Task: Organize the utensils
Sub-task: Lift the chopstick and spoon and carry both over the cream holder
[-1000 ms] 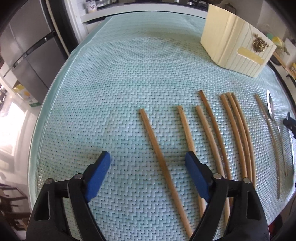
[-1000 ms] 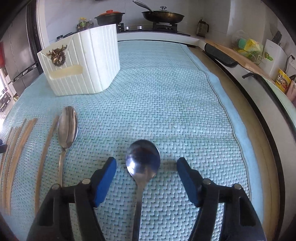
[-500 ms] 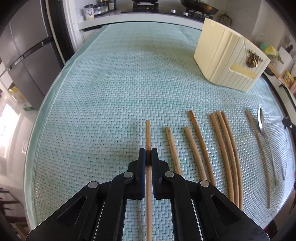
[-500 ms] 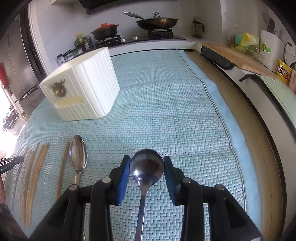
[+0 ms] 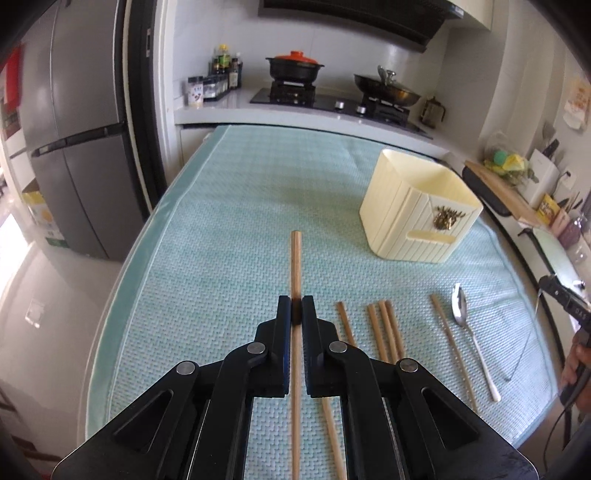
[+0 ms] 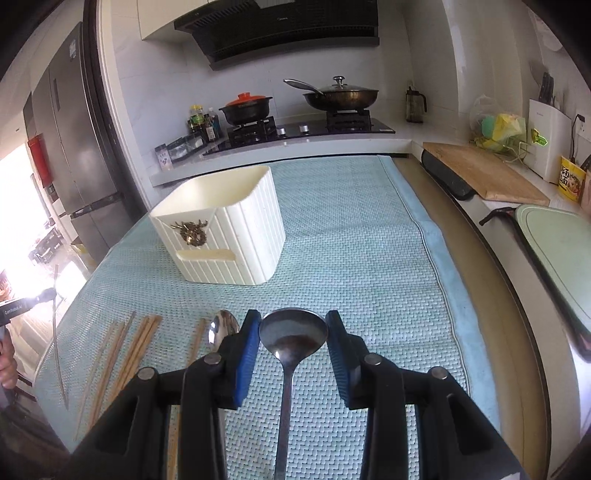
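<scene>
Chopstick [image 5: 295,266] lying lengthwise in pinching left gripper [image 5: 296,314], pointing toward holder [image 5: 417,218]; right gripper [image 6: 293,332] clasping spoon [image 6: 293,332].

Little can be read. In the right wrist view, the black device [image 6: 16,309] at the far left edge carries small white lettering, seemingly "GenRobot.AI". Print on the yellow cup [image 6: 570,178] and the range hood [image 6: 288,27] is too small to make out.
</scene>
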The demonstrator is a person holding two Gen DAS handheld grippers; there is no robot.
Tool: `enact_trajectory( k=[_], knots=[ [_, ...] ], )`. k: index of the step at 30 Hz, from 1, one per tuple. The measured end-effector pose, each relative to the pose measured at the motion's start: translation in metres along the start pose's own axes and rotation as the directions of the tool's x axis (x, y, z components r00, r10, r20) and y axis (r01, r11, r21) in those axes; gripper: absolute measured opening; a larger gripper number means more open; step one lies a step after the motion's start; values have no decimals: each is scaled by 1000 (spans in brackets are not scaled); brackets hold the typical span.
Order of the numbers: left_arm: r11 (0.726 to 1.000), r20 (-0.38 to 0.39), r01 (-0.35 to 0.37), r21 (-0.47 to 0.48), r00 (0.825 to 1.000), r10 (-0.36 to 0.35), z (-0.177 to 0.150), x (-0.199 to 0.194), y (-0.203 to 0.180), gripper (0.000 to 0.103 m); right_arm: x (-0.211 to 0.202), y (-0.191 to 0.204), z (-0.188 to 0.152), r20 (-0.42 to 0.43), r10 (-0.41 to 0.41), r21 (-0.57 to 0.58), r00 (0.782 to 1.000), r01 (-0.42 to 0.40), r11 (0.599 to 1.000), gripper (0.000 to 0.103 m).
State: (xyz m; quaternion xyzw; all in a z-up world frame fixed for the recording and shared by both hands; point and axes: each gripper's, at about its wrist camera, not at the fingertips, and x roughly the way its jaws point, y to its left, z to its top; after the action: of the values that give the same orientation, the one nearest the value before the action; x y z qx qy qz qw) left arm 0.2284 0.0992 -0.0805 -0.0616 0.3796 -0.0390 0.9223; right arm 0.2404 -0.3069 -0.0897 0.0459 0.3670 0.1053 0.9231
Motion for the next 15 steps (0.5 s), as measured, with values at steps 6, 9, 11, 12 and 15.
enact_trajectory(
  k=[6,9,11,12,15],
  knots=[
    [999,60,42,-1,997,-41,13,-23,-7,4,-23,15,8,58,12,-53,998,-8,999,36],
    [998,77,60,3,995,-60,19,-29,-11,4,-30,22,13,81,9,-78,997,-3,997,36],
    [998,84,67,5,994,-67,22,-30,-14,4,-32,24,18,92,8,-91,996,0,996,36],
    [997,87,74,3,993,-74,24,-30,-14,4,-33,25,20,97,9,-93,995,0,996,36],
    [996,95,88,-7,992,-87,31,-30,-15,3,-37,29,26,111,10,-102,994,1,995,36]
  ],
)
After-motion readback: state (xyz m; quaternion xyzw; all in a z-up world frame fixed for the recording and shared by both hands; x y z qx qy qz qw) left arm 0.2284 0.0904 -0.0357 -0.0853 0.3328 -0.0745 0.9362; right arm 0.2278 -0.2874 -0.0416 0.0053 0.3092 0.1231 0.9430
